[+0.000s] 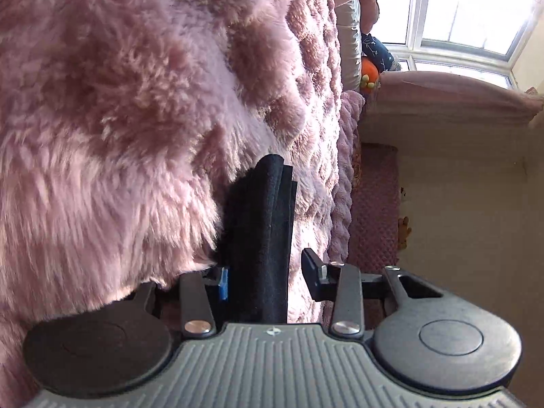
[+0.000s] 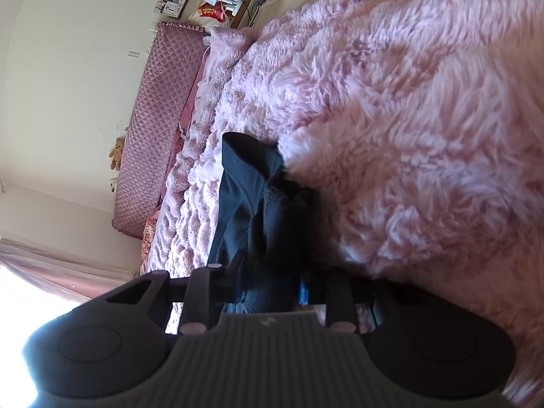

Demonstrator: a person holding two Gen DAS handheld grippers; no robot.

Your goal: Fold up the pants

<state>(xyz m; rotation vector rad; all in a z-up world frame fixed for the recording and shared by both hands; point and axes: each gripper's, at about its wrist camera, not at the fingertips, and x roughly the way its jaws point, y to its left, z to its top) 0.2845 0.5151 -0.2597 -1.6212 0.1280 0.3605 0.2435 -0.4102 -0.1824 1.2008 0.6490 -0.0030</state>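
Left gripper straddled folded black pants on pink fluffy blanket; right finger stood clear of cloth.

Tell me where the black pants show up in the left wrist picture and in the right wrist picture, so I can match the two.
Left wrist view: the black pants stand lower centre, a folded strip rising from the camera housing, nearer the blue-padded finger.
Right wrist view: the black pants sit centre, bunched and running down into the right tool.
Shared landmark: the fluffy pink blanket that the pants lie against.
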